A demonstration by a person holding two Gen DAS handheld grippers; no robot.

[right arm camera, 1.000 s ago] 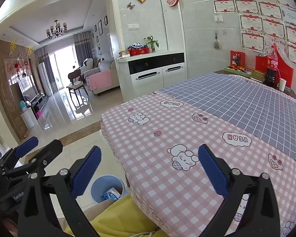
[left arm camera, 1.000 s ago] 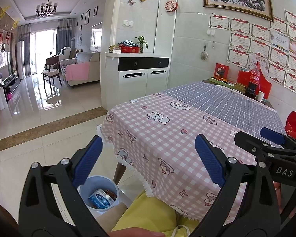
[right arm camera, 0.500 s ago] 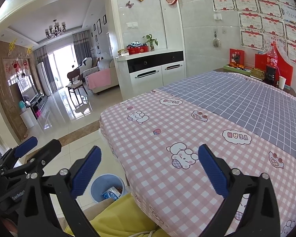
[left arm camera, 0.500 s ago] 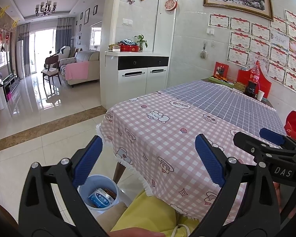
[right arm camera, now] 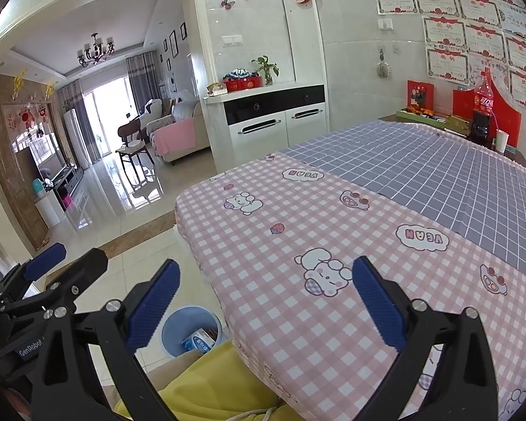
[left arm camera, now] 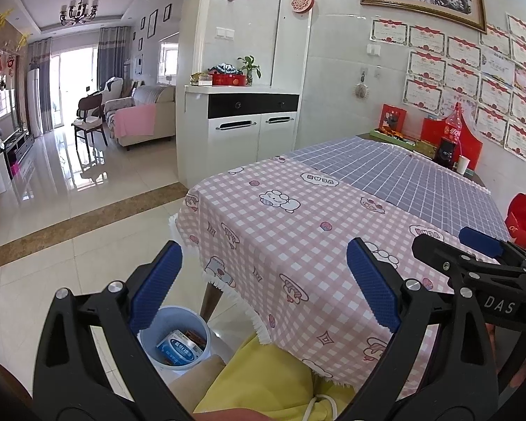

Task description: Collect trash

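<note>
A: We are holding the left gripper (left arm camera: 263,291) above the near corner of the counter (left arm camera: 298,231), its jaws standing wide with nothing between them. The right gripper (right arm camera: 266,301) is hovering the same way, jaws wide and empty, and its tip is showing at the edge of the left wrist view.

B: Where are we seeing the trash?

A: We are looking down at a pale blue bin (left arm camera: 147,345) standing on the floor tiles (left arm camera: 52,266) just beside the counter's near corner. Inside it, a blue and white packet (left arm camera: 179,349) is lying on top, with a brownish wrapper (left arm camera: 197,336) tucked beside it. From the right wrist, the same bin (right arm camera: 173,333) is showing that packet (right arm camera: 200,342) leaning against its wall.

B: And on the counter itself?

A: We are seeing a pink checked cloth (right arm camera: 298,245) over the near half and a grey grid cloth (right arm camera: 438,175) over the far half. A red soda bottle (right arm camera: 484,96) and a white cup (right arm camera: 502,141) are standing at the far end by the wall.
</note>
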